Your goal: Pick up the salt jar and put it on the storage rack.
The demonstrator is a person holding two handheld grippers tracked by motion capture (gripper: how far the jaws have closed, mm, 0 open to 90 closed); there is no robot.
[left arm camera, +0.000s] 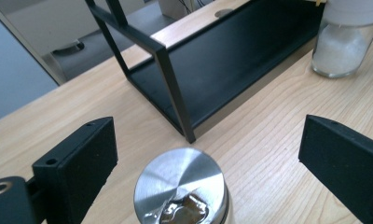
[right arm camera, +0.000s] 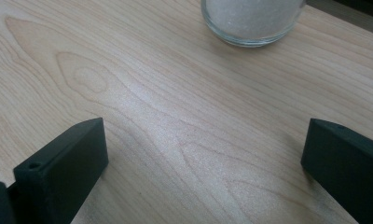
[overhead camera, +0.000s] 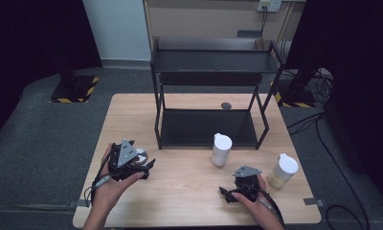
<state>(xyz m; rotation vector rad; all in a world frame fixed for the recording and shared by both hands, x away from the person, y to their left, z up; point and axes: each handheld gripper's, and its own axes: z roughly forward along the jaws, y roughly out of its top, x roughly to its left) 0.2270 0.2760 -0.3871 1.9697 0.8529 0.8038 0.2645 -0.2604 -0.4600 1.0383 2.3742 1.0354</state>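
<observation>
Steel-lidded jar (left arm camera: 182,193) stands on the bench (overhead camera: 189,191) before the black shelf rack (overhead camera: 213,96), squarely between the left gripper's (overhead camera: 144,165) wide-spread fingers (left arm camera: 77,163), apparently lined up for a grasp, while the right gripper (overhead camera: 226,194), fingers equally wide, idles near the white-lidded jar (overhead camera: 221,149).

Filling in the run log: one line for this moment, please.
left tongs: open, straddling steel-lidded jar | right tongs: open over bare table | black shelf rack: empty

A black shelf rack (overhead camera: 208,91) and a yellow-filled jar (overhead camera: 282,171) stand on the table (overhead camera: 189,201).
</observation>
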